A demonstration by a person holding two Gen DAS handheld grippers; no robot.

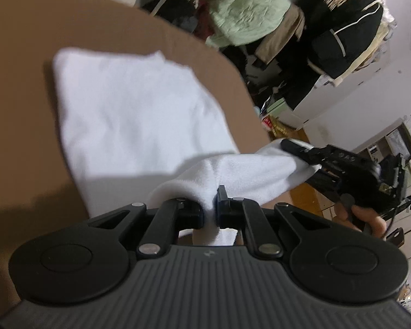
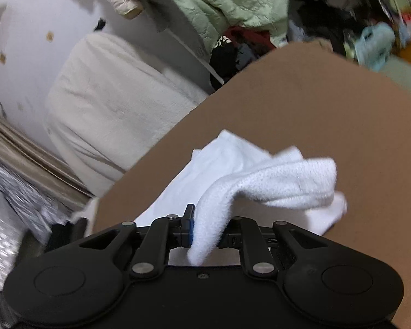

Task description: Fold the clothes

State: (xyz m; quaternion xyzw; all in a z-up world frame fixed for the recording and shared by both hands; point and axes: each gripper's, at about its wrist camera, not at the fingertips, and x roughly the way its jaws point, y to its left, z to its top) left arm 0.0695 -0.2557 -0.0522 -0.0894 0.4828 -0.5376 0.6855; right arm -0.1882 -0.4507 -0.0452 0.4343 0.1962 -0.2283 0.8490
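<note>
White cloth lay on the brown table; far part flat, near edge lifted off the surface between the two tools. Looked like soft, thick, fleecy knit: light, limp, sagging wherever unsupported, not slippery, nothing to break. It draped in a rounded roll between the two holds. Judged best taken at edges or corners, two holds set apart, so the span hangs straight rather than bunching.

Left gripper: fingers drawn narrow, pinching a gather of the near edge, a tail of fabric poking through below the pads.

Right gripper: fingers also closed down on a thick fold, cloth squeezed between them. In the left view it held the hem off the table's right edge, a hand on its grip.

Both views motion-blurred; which garment it was, could not tell.
</note>
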